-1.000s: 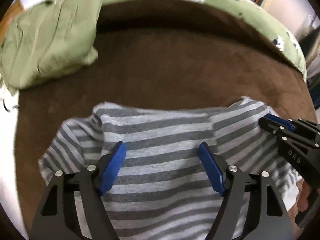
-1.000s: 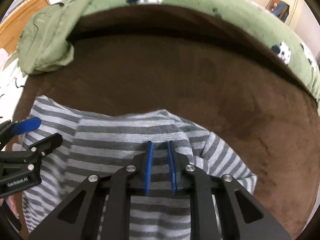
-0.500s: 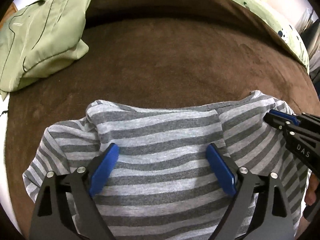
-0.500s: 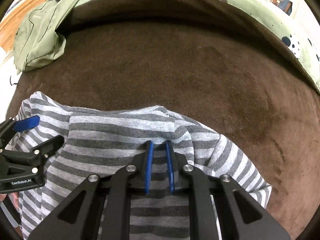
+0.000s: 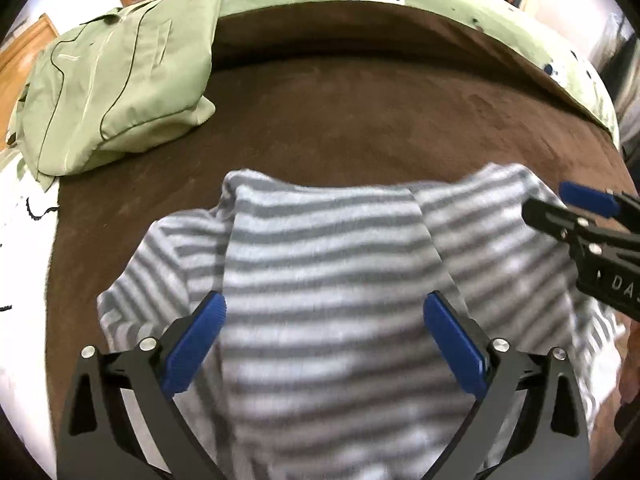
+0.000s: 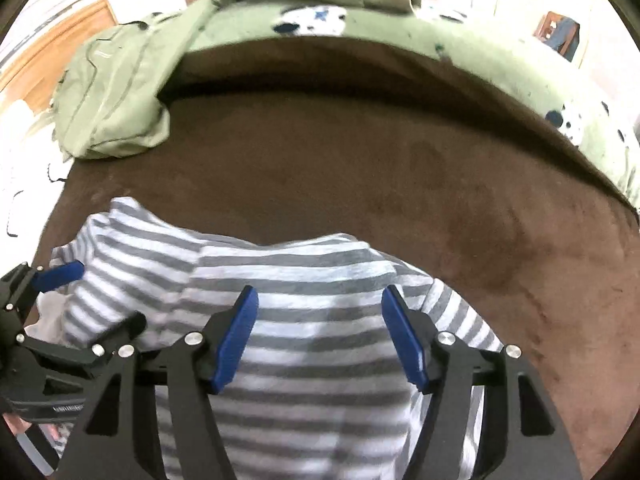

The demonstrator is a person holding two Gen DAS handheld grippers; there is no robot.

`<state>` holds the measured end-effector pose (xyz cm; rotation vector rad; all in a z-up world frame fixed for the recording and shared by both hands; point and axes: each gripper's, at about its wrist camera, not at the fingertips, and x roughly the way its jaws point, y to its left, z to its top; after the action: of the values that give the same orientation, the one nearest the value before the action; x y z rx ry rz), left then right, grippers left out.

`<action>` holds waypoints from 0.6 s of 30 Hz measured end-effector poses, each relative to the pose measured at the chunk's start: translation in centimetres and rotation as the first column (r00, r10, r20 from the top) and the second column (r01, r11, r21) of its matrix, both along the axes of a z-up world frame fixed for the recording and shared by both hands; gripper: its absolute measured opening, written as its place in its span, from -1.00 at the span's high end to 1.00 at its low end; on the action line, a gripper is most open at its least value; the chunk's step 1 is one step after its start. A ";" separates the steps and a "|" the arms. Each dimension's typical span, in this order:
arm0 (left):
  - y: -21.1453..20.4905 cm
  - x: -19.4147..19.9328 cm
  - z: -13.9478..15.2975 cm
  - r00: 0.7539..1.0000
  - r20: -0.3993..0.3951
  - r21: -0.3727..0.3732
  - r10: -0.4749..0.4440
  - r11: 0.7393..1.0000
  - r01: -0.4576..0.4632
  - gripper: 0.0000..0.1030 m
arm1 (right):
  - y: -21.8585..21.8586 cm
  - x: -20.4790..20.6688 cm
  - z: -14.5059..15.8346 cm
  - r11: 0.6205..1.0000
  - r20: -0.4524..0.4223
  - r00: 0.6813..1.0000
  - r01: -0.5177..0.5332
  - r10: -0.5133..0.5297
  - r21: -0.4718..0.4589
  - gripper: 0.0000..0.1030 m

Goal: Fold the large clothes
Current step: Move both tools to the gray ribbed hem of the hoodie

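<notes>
I see a brown blanket (image 5: 360, 120) covering the bed, green clothes (image 5: 120, 80) piled at its far corner. Both my claws, left gripper (image 5: 324, 344) and right gripper (image 6: 320, 336), have just spread apart above the striped shirt (image 5: 328, 248), gripping nothing.

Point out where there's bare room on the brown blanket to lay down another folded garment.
The widest bare patch of the brown blanket lies beyond the striped shirt, bordered by the green bedding behind and the green garment at the left. The near side is crowded: shirt, left gripper, right gripper.

Even indoor light; motion blur; fisheye-warped edges.
</notes>
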<state>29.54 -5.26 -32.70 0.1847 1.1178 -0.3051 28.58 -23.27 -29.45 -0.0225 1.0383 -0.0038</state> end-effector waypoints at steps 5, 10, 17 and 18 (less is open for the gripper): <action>1.6 -2.8 3.3 0.999 0.010 0.026 -0.031 0.999 0.031 -0.88 | 1.3 -3.1 3.6 1.000 0.047 0.999 0.028 -0.027 -0.005 -0.42; 3.8 -5.8 7.1 0.999 0.032 0.051 -0.032 0.998 0.030 -0.88 | 2.4 -6.9 7.1 0.998 0.095 0.994 0.060 -0.058 -0.023 -0.60; 8.0 -11.3 9.2 1.000 0.011 0.046 -0.006 0.999 0.005 -0.88 | 2.2 -14.4 9.3 0.994 0.121 0.987 0.106 -0.103 -0.026 -0.61; 8.6 -12.7 9.0 1.000 0.004 0.063 -0.009 0.998 0.009 -0.88 | 2.1 -15.9 9.3 0.994 0.118 0.987 0.110 -0.106 -0.028 -0.61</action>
<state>16.88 3.37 -23.68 0.2460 1.1231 -0.2780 12.70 -21.22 -20.14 0.0033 0.9222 -0.1203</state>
